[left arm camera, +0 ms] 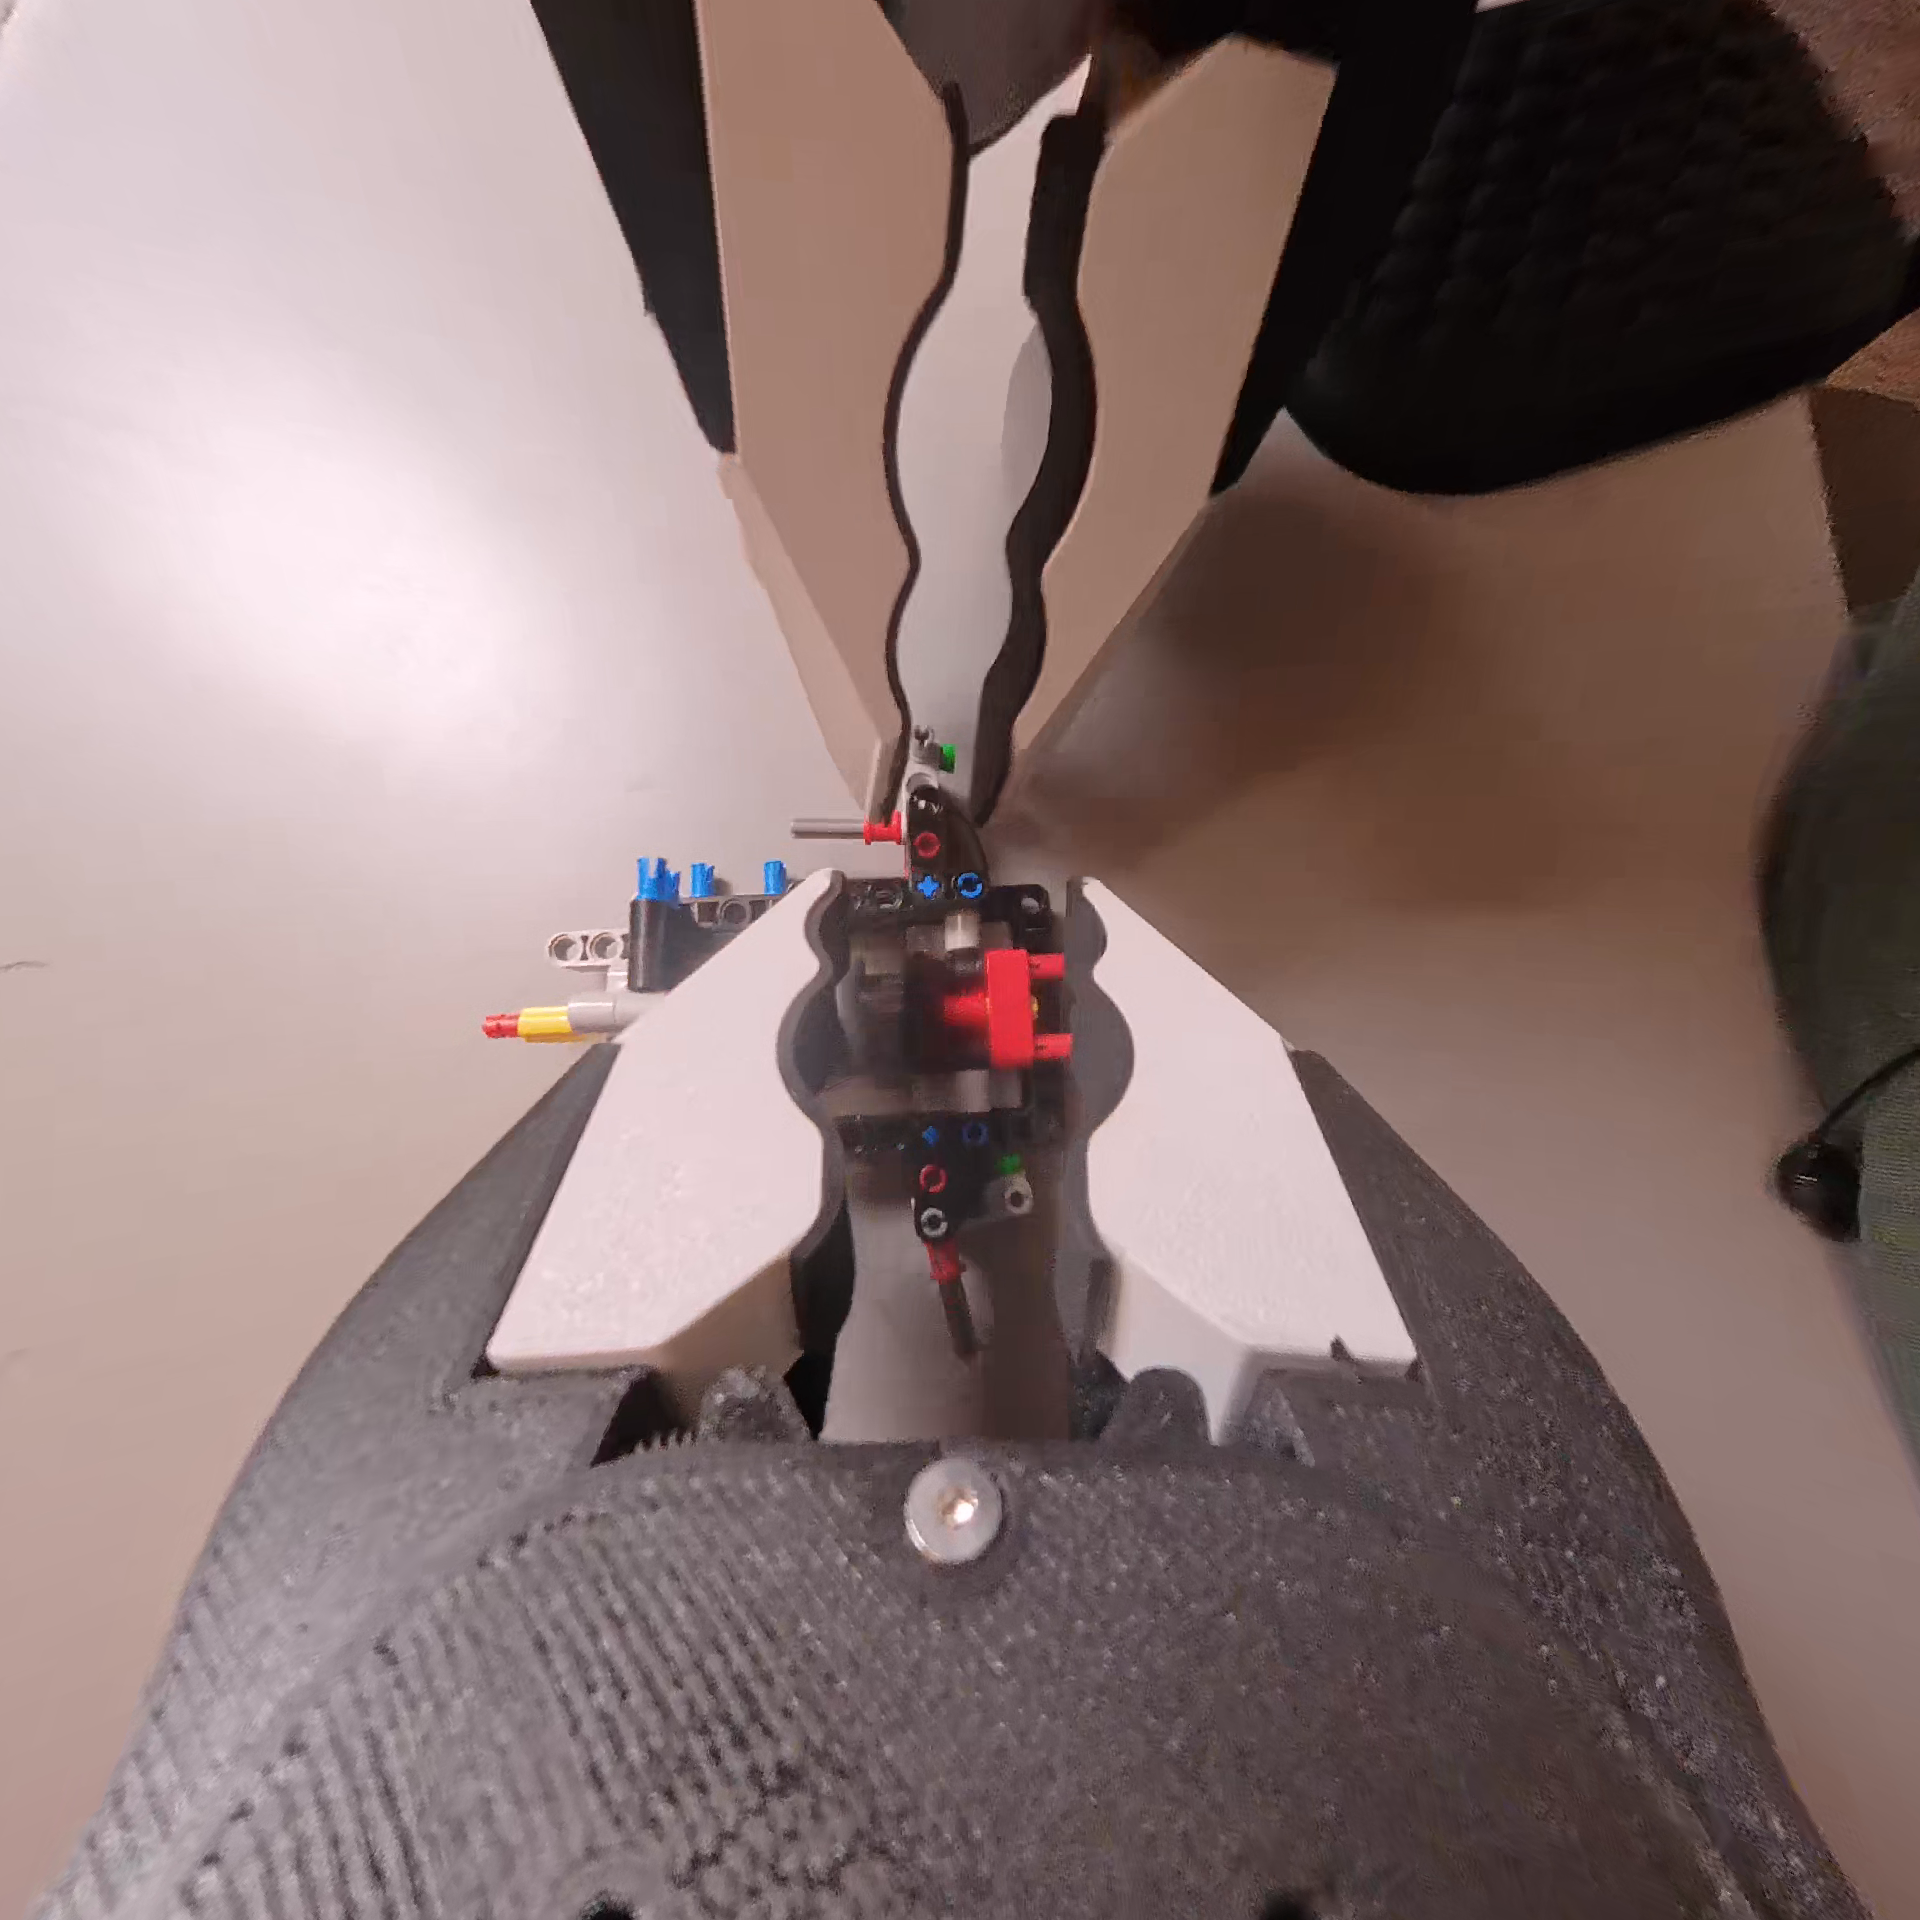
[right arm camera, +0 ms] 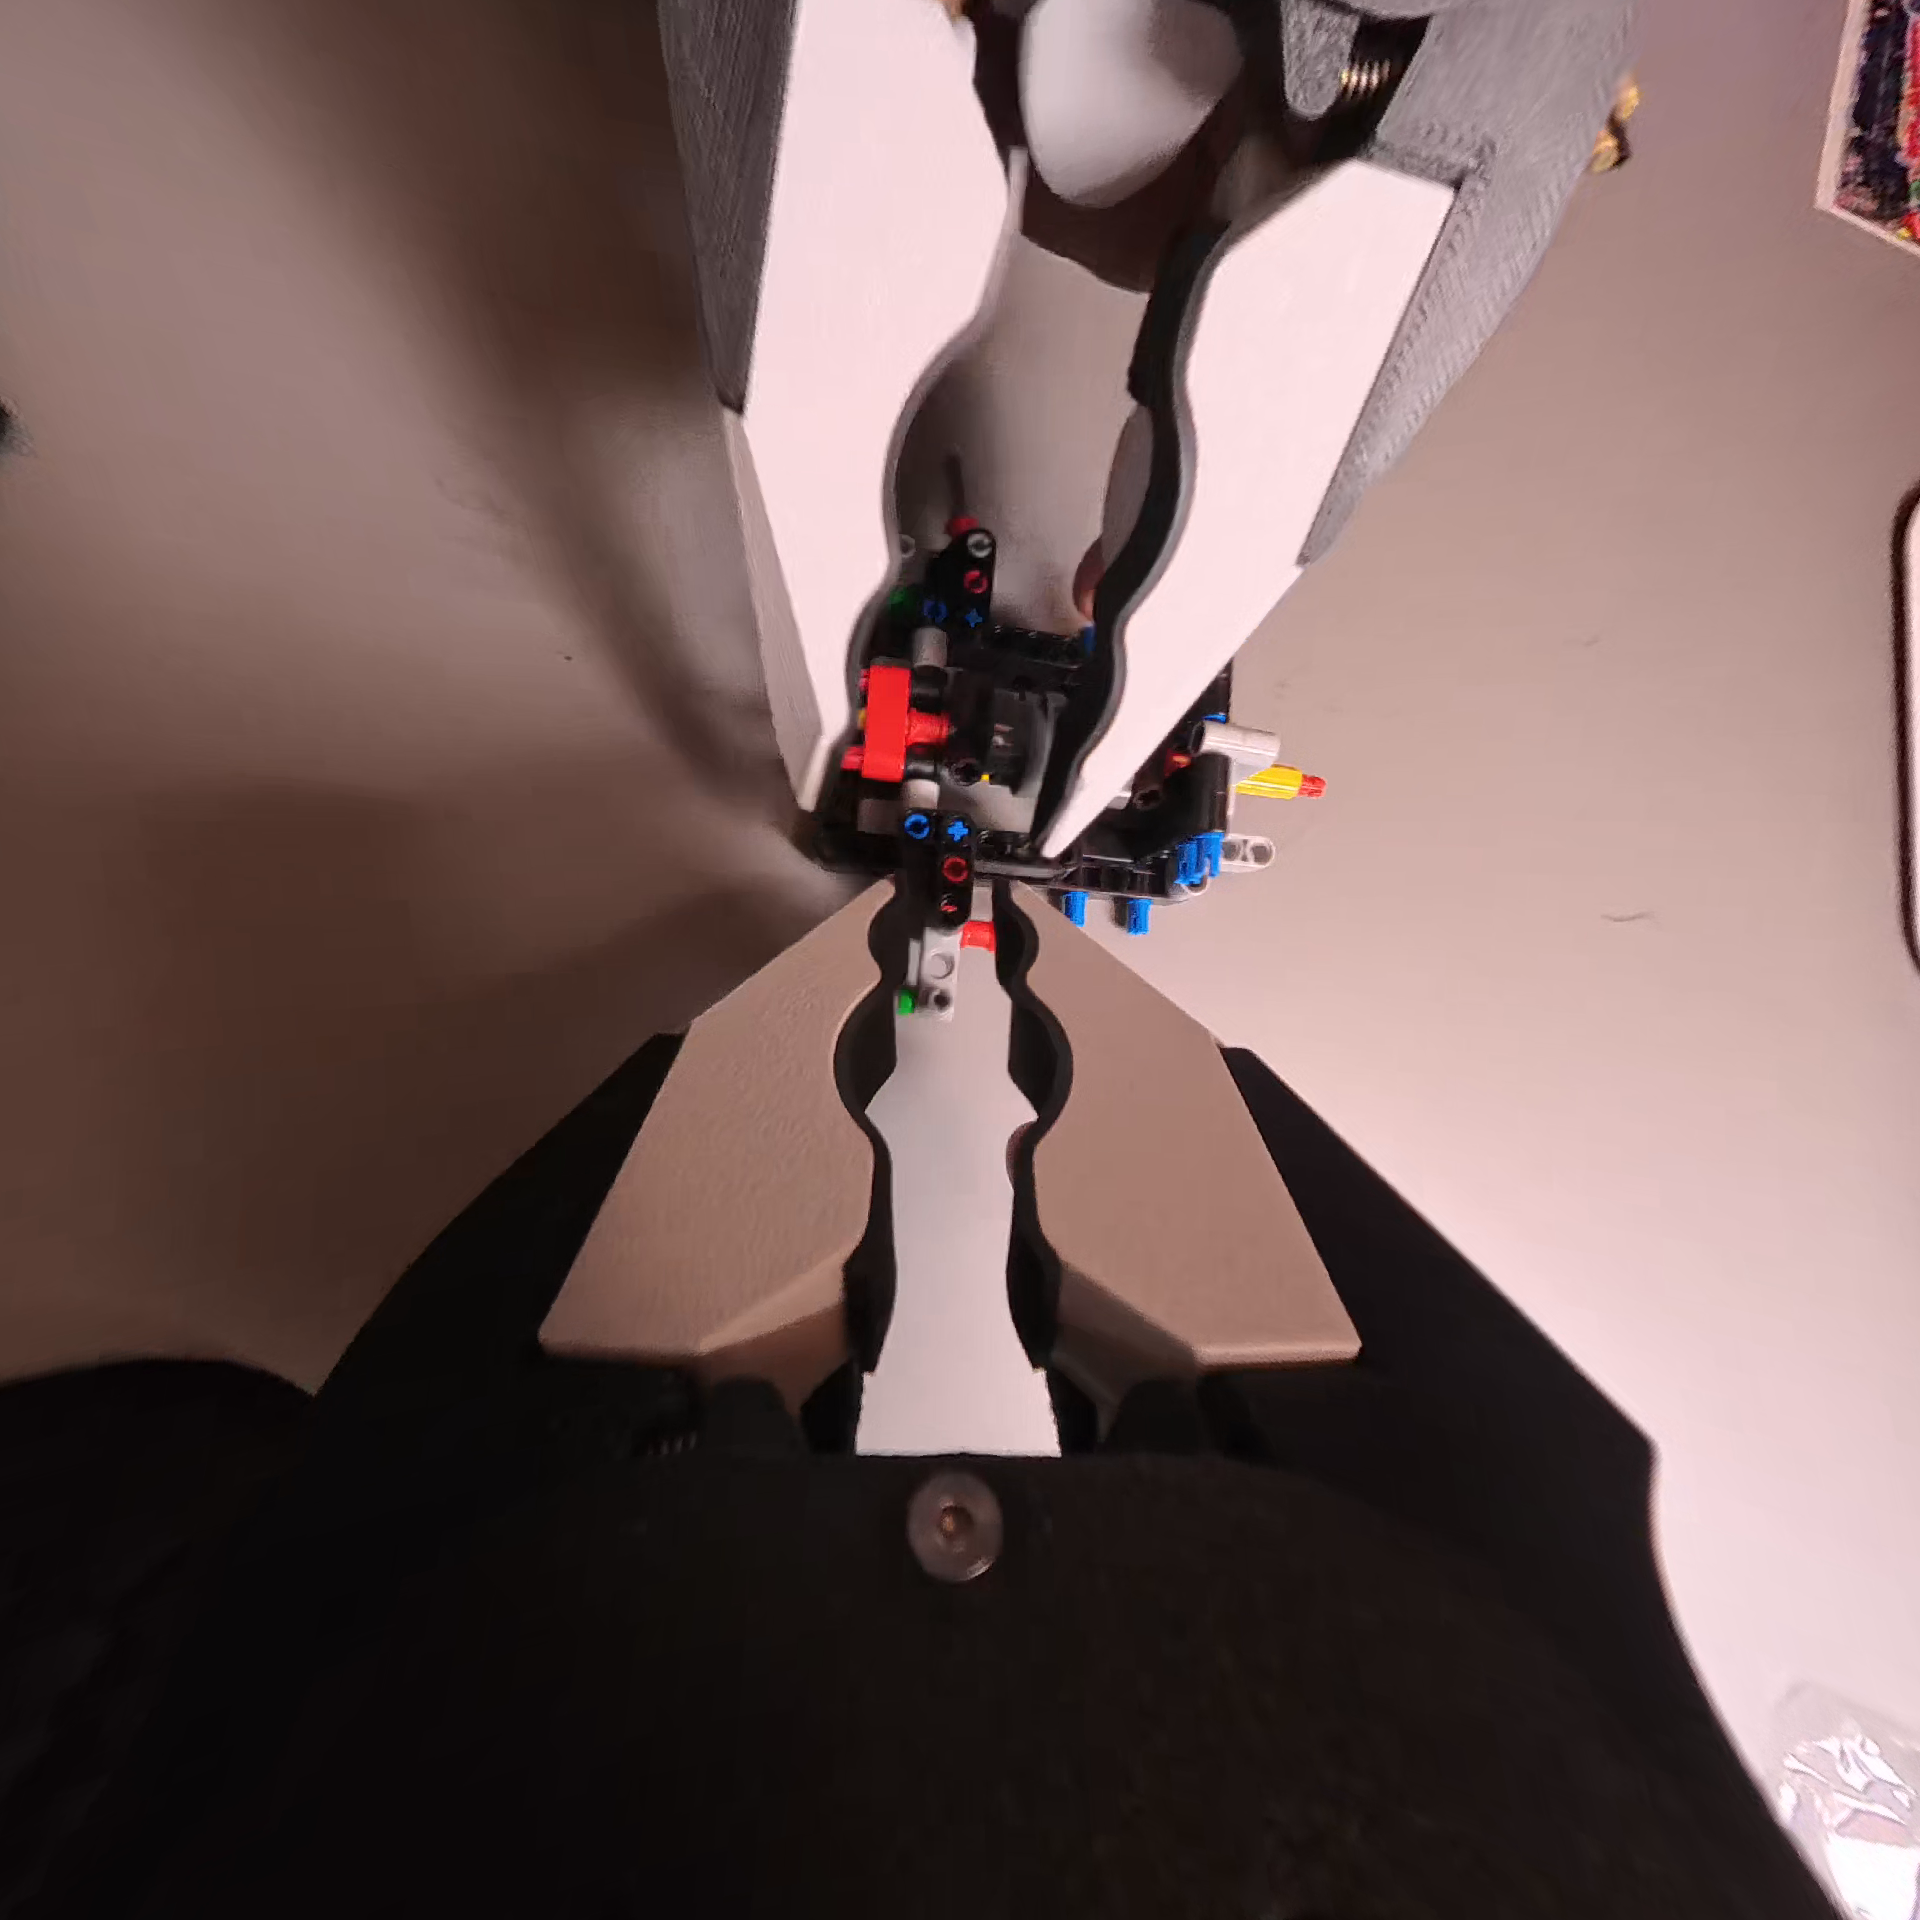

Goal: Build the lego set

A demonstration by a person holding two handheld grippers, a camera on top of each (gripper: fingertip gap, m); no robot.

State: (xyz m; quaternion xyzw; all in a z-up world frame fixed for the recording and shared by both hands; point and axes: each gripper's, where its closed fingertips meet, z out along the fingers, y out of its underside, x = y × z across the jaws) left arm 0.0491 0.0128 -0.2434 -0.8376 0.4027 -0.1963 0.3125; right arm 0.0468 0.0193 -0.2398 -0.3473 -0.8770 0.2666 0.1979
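A Lego Technic assembly (left arm camera: 966,997), black and grey with a red connector (left arm camera: 1013,1003), blue pins (left arm camera: 655,878) and a yellow-tipped axle (left arm camera: 540,1023), is held above the pale table (left arm camera: 312,468). My left gripper (left arm camera: 956,883) is shut on its body. My right gripper (left arm camera: 935,816) comes in from the far side, tip to tip with the left. In the right wrist view my right gripper (right arm camera: 945,902) is shut on a black beam (right arm camera: 951,868) with a grey connector (right arm camera: 935,971) that sticks out of the assembly (right arm camera: 987,717). The left gripper (right arm camera: 935,826) holds the assembly from above.
A printed colourful sheet (right arm camera: 1870,114) lies at the far right, a black cable (right arm camera: 1910,582) at the right edge, and a clear plastic bag (right arm camera: 1849,1787) at the near right. A person's green garment (left arm camera: 1860,883) with a black cord end (left arm camera: 1813,1184) is on the right. Left and right tips are no more than a few centimetres apart.
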